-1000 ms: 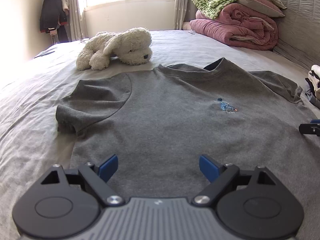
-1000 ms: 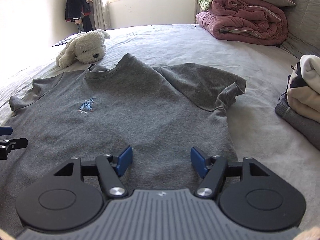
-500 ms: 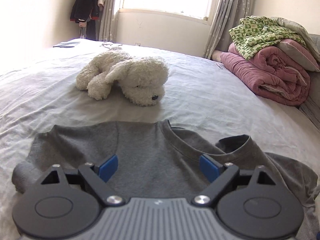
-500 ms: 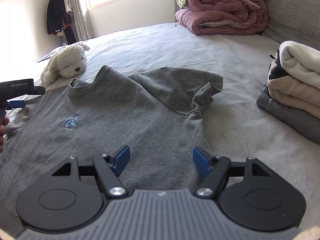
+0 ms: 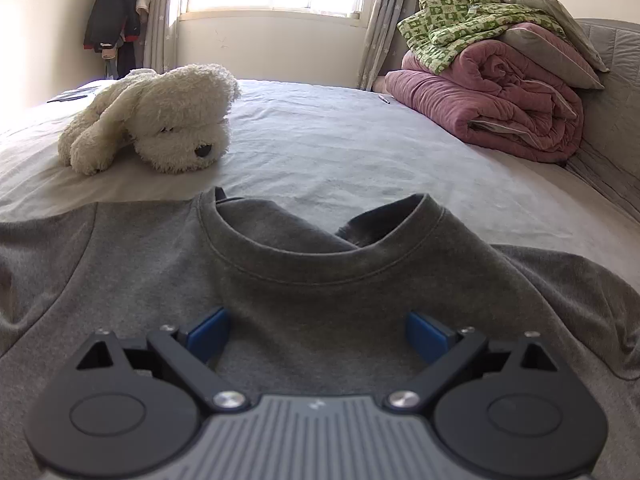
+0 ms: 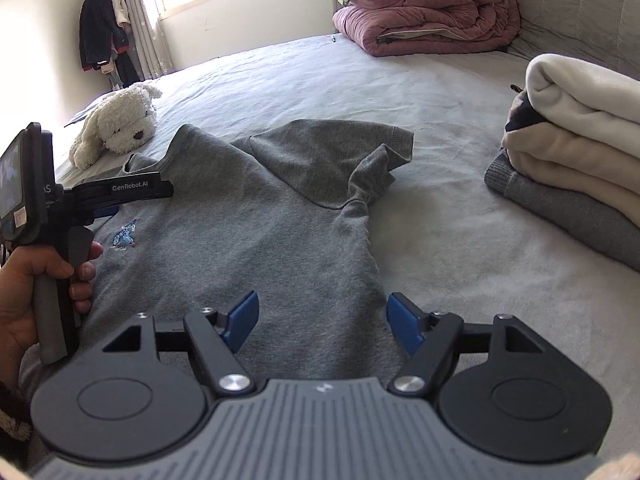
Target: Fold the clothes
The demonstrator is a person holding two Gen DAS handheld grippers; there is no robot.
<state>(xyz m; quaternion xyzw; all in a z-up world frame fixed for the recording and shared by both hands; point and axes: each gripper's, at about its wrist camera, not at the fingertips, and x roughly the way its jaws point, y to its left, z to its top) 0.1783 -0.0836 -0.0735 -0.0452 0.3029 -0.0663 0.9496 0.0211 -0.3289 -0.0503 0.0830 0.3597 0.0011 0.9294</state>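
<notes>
A grey T-shirt [image 5: 320,280] lies face up on the bed, with a small blue emblem [image 6: 126,236] on its chest. My left gripper [image 5: 318,332] hovers over the chest just below the collar [image 5: 328,258]. Its jaws are opening and nothing is between the blue pads. My right gripper [image 6: 323,320] stands open over the shirt's lower right side near the side seam, also with nothing in it. The shirt's right sleeve [image 6: 332,160] lies spread with its cuff rumpled. In the right wrist view a hand [image 6: 36,280] holds the left gripper's handle at the far left.
A white plush dog [image 5: 160,120] lies just beyond the collar on the left. Rolled pink and green quilts [image 5: 492,108] sit at the headboard end. A stack of folded clothes [image 6: 572,160] rests right of the shirt. Jackets [image 5: 116,20] hang in the far corner.
My left gripper has travelled up the shirt from the lower body to the collar, and its jaws have spread a little. The right gripper shifted slightly and rolled.
</notes>
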